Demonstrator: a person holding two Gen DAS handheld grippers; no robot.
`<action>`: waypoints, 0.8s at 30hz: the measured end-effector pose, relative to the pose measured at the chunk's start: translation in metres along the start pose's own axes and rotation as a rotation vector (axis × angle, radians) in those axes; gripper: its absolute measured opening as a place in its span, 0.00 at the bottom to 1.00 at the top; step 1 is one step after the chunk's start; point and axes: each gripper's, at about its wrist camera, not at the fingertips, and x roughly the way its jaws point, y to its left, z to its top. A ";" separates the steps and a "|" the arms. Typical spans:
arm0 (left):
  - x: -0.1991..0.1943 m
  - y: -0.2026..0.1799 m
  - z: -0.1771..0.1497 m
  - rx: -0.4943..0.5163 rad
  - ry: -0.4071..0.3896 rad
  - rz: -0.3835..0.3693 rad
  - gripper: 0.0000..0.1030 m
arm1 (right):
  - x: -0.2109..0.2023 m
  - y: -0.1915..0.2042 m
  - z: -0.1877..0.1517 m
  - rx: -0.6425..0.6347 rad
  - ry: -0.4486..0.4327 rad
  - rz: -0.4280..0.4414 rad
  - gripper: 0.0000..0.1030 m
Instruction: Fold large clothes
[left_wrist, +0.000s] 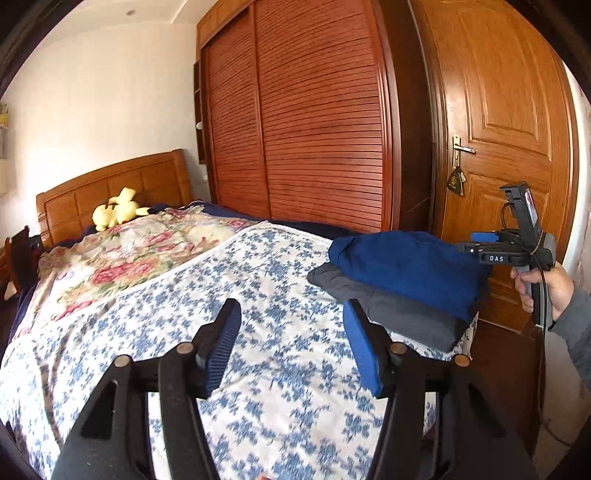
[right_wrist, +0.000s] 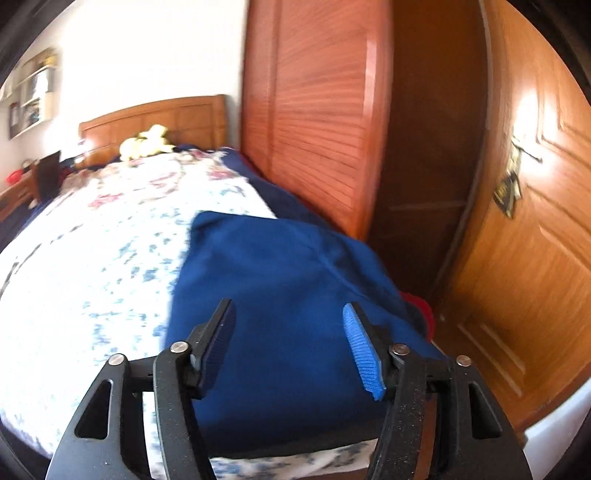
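A folded blue garment (left_wrist: 410, 269) lies on top of a folded grey garment (left_wrist: 391, 314), the pair stacked at the near right corner of the bed (left_wrist: 258, 369), close to its right edge beside the door (left_wrist: 509, 110). In the left wrist view the stack's long side seems to run along that right edge.

The right hand-held gripper (right_wrist: 290, 341) is much the nearer. It hovers just over the blue garment and points across it towards the head of the bed. Its jaws stand fairly wide, with nothing between the pads (right_wrist: 360, 347). In the left wrist view a hand (left_wrist: 543, 288) holds this tool just off the bed's right edge.

The left hand-held gripper (left_wrist: 291, 347) is over the bare flowered cover, also fairly wide and empty. The stack lies ahead and to its right. A yellow toy (left_wrist: 118, 210) sits far off at the headboard.

Any next reach for the stack looks shortest for the right hand.
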 end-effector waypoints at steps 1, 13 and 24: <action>-0.007 0.004 -0.004 -0.006 0.004 0.002 0.55 | -0.004 0.015 0.000 -0.011 -0.006 0.027 0.65; -0.060 0.046 -0.066 -0.123 0.097 0.190 0.55 | -0.029 0.173 -0.013 -0.054 -0.060 0.305 0.80; -0.136 0.097 -0.140 -0.310 0.100 0.453 0.55 | -0.068 0.293 -0.050 -0.067 -0.068 0.500 0.80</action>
